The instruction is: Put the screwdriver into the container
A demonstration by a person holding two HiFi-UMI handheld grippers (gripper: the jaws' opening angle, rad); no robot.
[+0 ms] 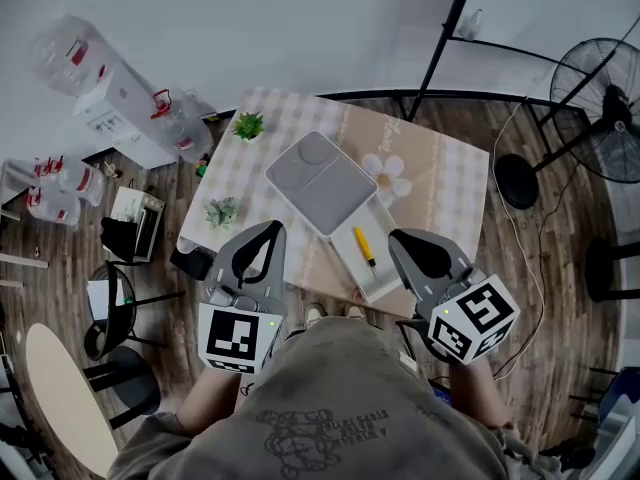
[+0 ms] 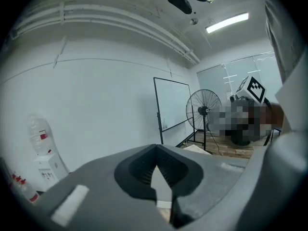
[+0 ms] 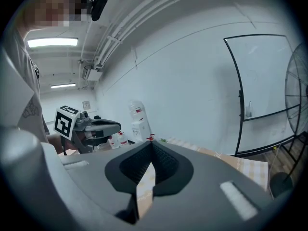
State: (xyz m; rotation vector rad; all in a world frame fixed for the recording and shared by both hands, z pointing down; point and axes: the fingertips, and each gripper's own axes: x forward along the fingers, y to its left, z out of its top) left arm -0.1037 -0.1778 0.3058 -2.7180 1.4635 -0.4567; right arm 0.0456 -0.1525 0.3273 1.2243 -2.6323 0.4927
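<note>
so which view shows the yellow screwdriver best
The head view: the yellow-handled screwdriver lies fully in sight in the white rectangular container on the checked table. The left gripper view and the right gripper view look out across the room and show none of it.

Office-like room: whiteboard (image 3: 262, 81), water dispenser (image 1: 125, 113), pedestal fan (image 1: 605, 108).

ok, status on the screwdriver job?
Left hand-held gripper shut, empty; right hand-held gripper same, both back at the table's near edge. Screwdriver lies in the white container. Nothing blocking.
</note>
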